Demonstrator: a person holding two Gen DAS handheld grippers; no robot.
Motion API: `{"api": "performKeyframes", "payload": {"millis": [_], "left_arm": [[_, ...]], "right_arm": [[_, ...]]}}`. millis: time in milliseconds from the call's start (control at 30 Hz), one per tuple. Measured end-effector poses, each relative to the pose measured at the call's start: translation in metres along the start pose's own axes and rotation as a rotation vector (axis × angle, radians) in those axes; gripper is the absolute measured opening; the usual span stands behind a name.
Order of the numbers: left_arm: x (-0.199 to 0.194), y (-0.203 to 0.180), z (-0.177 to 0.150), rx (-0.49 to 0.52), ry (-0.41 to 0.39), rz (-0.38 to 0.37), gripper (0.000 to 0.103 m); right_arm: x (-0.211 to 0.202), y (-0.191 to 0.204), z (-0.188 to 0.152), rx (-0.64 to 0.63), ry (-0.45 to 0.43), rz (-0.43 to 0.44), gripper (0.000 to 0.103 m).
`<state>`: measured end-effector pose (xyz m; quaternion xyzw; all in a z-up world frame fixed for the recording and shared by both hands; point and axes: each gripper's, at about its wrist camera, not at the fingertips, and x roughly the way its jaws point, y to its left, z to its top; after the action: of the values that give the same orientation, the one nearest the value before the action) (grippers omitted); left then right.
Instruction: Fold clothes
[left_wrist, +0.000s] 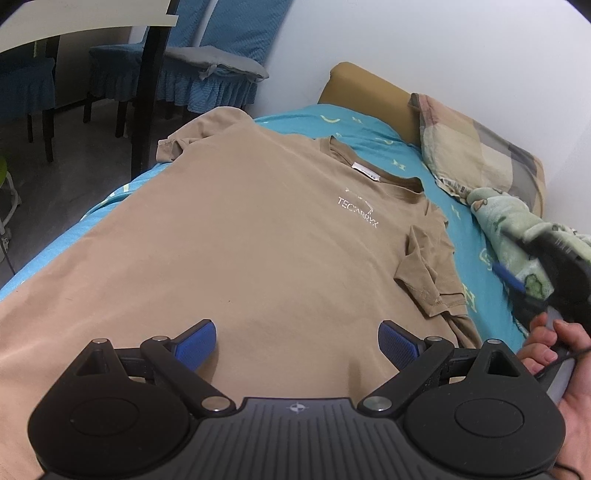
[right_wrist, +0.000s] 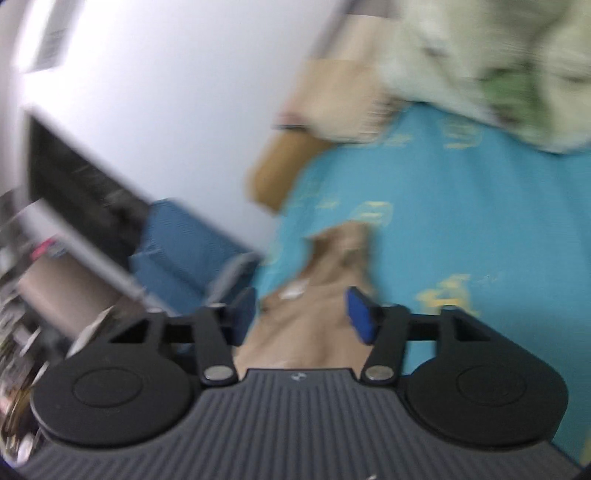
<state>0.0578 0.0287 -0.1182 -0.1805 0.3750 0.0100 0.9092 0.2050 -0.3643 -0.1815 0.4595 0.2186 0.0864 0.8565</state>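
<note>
The tan T-shirt (left_wrist: 258, 236) lies spread front-up on the turquoise bedsheet (left_wrist: 373, 125), directly ahead of and beneath the left gripper (left_wrist: 296, 345). Its white chest print (left_wrist: 357, 212) and neck label (left_wrist: 365, 170) sit ahead of that gripper and slightly to its right. The sleeve (left_wrist: 430, 275) on that side is folded in over the body; the opposite sleeve (left_wrist: 177, 142) lies crumpled far ahead to the left, at the bed's edge.

The left gripper's jaws stand wide apart over the shirt's lower part, with only flat cloth showing between the blue pads (left_wrist: 197, 345); nothing is clamped.

The right gripper (right_wrist: 299, 314) appears blurred. Its jaws are parted, and a ridge of the tan shirt (right_wrist: 314, 317) runs between them without the pads pressing on it. In the left wrist view the right gripper (left_wrist: 535, 280) hangs to the right of the shirt, with the right hand (left_wrist: 554, 354) on its handle.

Beyond the shirt, a patchwork pillow (left_wrist: 480, 151) and a green-patterned blanket (left_wrist: 513, 229) lie ahead to the right, against the mustard headboard (left_wrist: 365, 88). Far ahead to the left stand chairs with blue covers (left_wrist: 207, 70).
</note>
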Motion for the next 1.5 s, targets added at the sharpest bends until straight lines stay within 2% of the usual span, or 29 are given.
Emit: {"api": "performKeyframes", "payload": {"millis": [33, 133, 233, 400, 500, 533, 667, 767, 900, 967, 1133, 1167, 1233, 1267, 1367, 1500], "left_arm": [[0.001, -0.001, -0.001, 0.003, 0.002, 0.002, 0.096], [0.004, -0.003, -0.002, 0.010, 0.011, 0.005, 0.096], [0.006, -0.003, -0.003, 0.015, 0.016, 0.008, 0.096], [0.007, -0.002, -0.003, 0.012, 0.019, 0.007, 0.096], [0.007, -0.002, -0.003, 0.011, 0.021, 0.006, 0.096], [0.007, -0.002, -0.003, 0.011, 0.021, 0.005, 0.096], [0.006, -0.002, -0.003, 0.007, 0.018, 0.003, 0.096], [0.006, -0.002, -0.004, 0.006, 0.018, 0.002, 0.096], [0.003, -0.003, -0.004, 0.006, 0.016, -0.007, 0.096], [0.001, -0.005, -0.004, 0.005, 0.013, -0.015, 0.096], [-0.001, -0.009, -0.006, 0.025, 0.016, -0.042, 0.096], [0.000, -0.010, -0.007, 0.032, 0.020, -0.046, 0.096], [0.002, -0.013, -0.009, 0.047, 0.028, -0.055, 0.096], [0.004, -0.015, -0.010, 0.055, 0.033, -0.058, 0.096], [0.009, -0.021, -0.012, 0.083, 0.043, -0.064, 0.096], [0.013, -0.027, -0.013, 0.113, 0.044, -0.072, 0.096]], "right_arm": [[0.003, -0.007, 0.002, 0.030, 0.024, -0.040, 0.036], [0.018, -0.020, -0.003, 0.092, 0.158, -0.112, 0.035], [0.027, -0.012, -0.012, 0.041, 0.212, -0.154, 0.034], [0.026, -0.010, -0.014, 0.067, 0.228, -0.146, 0.034], [0.030, -0.011, -0.016, 0.062, 0.234, -0.134, 0.013], [0.029, -0.009, -0.017, 0.050, 0.225, -0.128, 0.009], [0.022, 0.001, -0.013, -0.005, 0.181, -0.094, 0.005], [0.014, 0.013, -0.006, -0.070, 0.133, -0.107, 0.005], [0.007, 0.036, 0.009, -0.192, 0.058, -0.146, 0.005], [0.006, 0.052, 0.025, -0.302, 0.013, -0.177, 0.005], [0.022, 0.085, 0.066, -0.731, -0.111, -0.361, 0.005], [0.027, 0.085, 0.071, -0.823, -0.132, -0.407, 0.005], [0.042, 0.071, 0.081, -0.917, -0.136, -0.493, 0.005], [0.049, 0.060, 0.088, -0.932, -0.128, -0.528, 0.005], [0.063, 0.027, 0.108, -0.857, -0.082, -0.579, 0.005], [0.055, 0.006, 0.125, -0.663, -0.061, -0.556, 0.010]]}}
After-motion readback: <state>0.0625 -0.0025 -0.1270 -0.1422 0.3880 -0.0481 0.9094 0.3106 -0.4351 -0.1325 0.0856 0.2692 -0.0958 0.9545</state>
